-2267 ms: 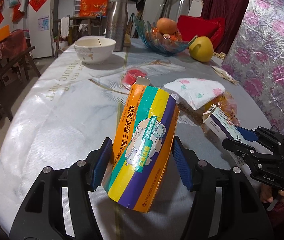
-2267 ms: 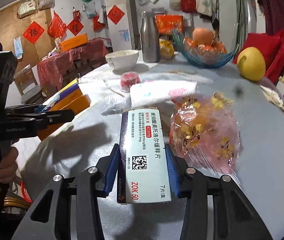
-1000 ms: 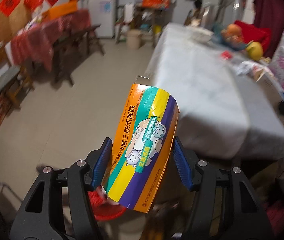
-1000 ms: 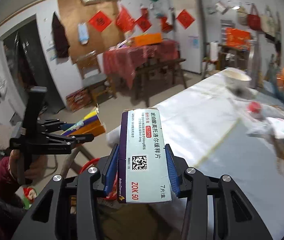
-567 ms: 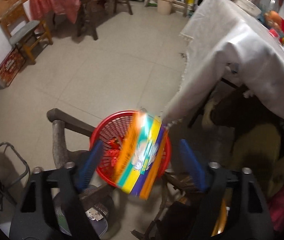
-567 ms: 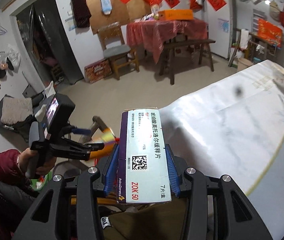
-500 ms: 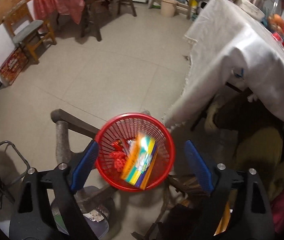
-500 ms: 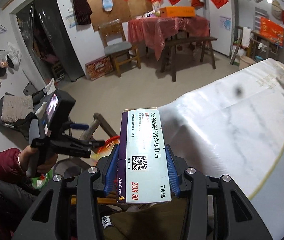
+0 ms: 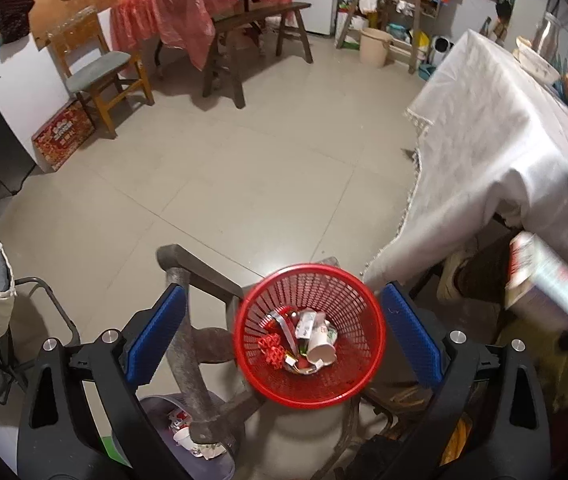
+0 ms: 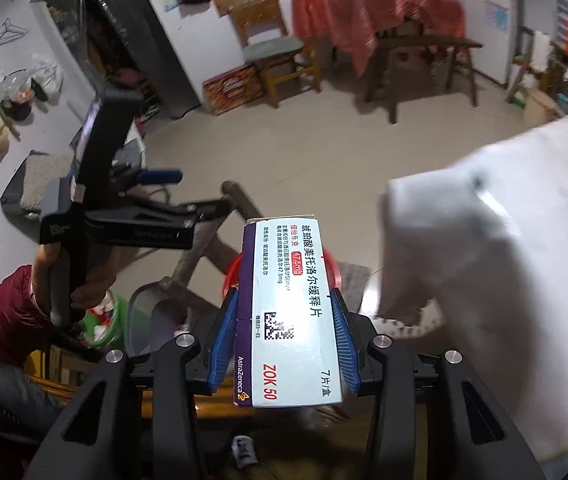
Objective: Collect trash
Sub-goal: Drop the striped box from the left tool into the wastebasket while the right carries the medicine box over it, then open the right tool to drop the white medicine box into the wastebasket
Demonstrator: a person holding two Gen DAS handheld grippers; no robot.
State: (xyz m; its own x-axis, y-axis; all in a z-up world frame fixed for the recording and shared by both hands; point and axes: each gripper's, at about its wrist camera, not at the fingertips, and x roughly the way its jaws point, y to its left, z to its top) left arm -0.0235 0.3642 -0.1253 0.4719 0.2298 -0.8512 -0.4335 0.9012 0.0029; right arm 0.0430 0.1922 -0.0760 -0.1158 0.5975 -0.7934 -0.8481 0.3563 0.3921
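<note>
The medicine box (image 10: 287, 316) was clamped upright between the blue pads (image 10: 224, 340) of the right tool (image 10: 284, 336), its white face with a QR code turned toward the camera. In the left wrist view the same box (image 9: 543, 284) was seen blurred at the right edge, beside the draped corner of the desk (image 9: 503, 152). The left tool (image 9: 282, 340) was spread wide and gripped nothing, its pads framing the red basket (image 9: 367, 344) on the floor below. Inside the basket, a paper cup (image 9: 319, 350), a red ribbon knot (image 9: 272, 348) and other scraps were seen. A wooden chair frame (image 9: 188, 320) was seen just left of the basket. In the right wrist view only the basket's rim (image 10: 231, 276) was visible behind the box.
</note>
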